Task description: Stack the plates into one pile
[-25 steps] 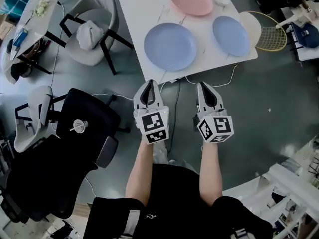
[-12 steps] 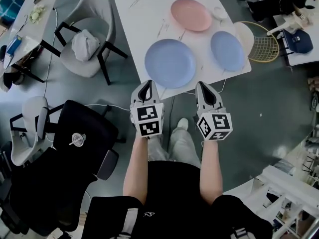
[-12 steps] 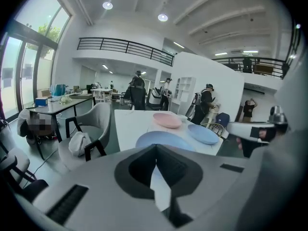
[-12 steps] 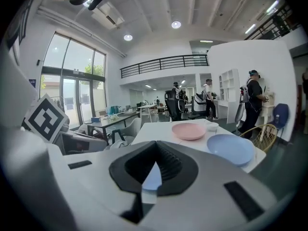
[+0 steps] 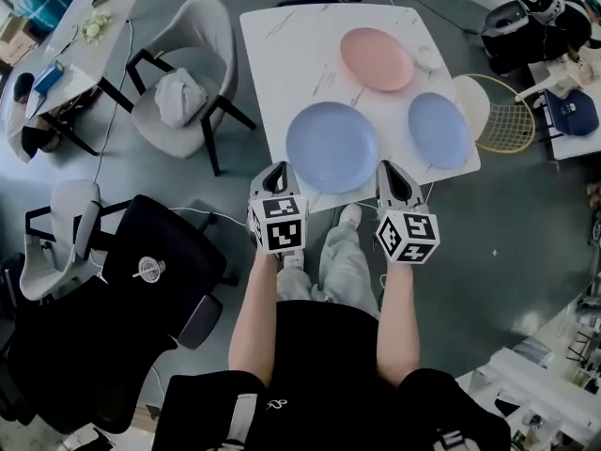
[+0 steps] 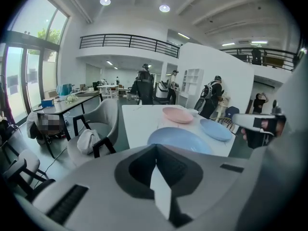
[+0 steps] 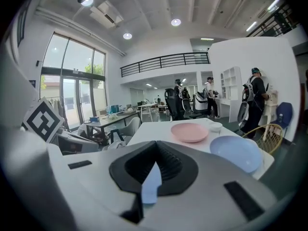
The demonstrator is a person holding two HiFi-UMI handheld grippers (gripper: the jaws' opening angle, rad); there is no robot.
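Three plates lie apart on a white marble-look table (image 5: pixel 282 54): a large lavender-blue plate (image 5: pixel 331 147) near the front edge, a pink plate (image 5: pixel 377 58) at the back, and a smaller blue plate (image 5: pixel 438 130) at the right. My left gripper (image 5: pixel 279 171) is shut and empty, just short of the table's front edge, below the large plate. A little to the right, my right gripper (image 5: pixel 390 170) is also shut and empty, at the same edge. In the left gripper view the large plate (image 6: pixel 179 139) lies straight ahead. The right gripper view has the pink plate (image 7: pixel 189 131) and the small blue plate (image 7: pixel 236 152).
A small white bowl (image 5: pixel 428 57) sits beside the pink plate. A grey chair (image 5: pixel 183 83) with a bundle on it stands left of the table, black office chairs (image 5: pixel 141 252) nearer me on the left. A wicker chair (image 5: pixel 502 111) is at the table's right. People stand far behind.
I have stepped closer: both grippers moved up to the table's front edge, and the table sits nearer in view. Both stayed shut.
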